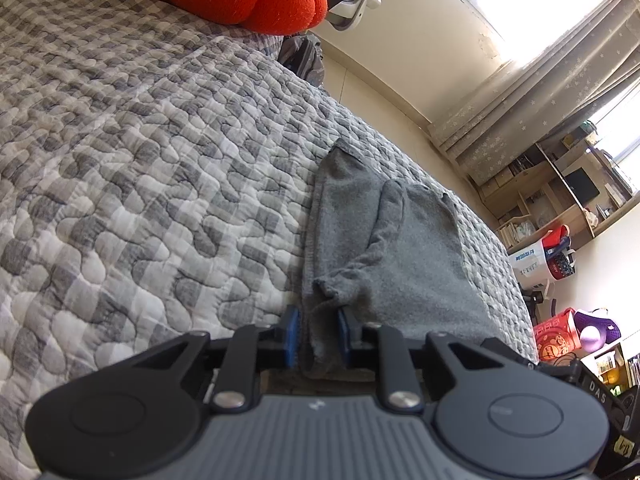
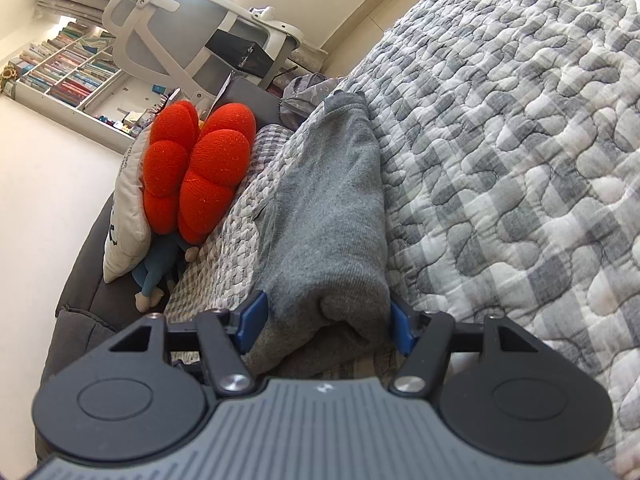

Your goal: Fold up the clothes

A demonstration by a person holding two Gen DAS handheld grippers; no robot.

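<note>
Item: grey garment (image 1: 400, 248), folded, lying on the quilt (image 1: 140, 152) of a bed, near the bed's edge.

Left claw (image 1: 318, 330): blue pads (image 1: 291, 330) pressed onto a hem strip of the garment, pinching it; the rest of the cloth spreads flat ahead.

Right claw (image 2: 326, 320): pads (image 2: 252, 314) set wide on either side of a thick folded end of the garment (image 2: 332, 208); both pads touch the bundle. Whether it grips firmly or only brackets the cloth cannot be told.

Surroundings: red cushion (image 2: 200, 168) and white pillow (image 2: 128, 208) at the bed's end; office chair (image 2: 180, 36), bookshelf (image 2: 68, 68), curtain (image 1: 552, 92).
</note>
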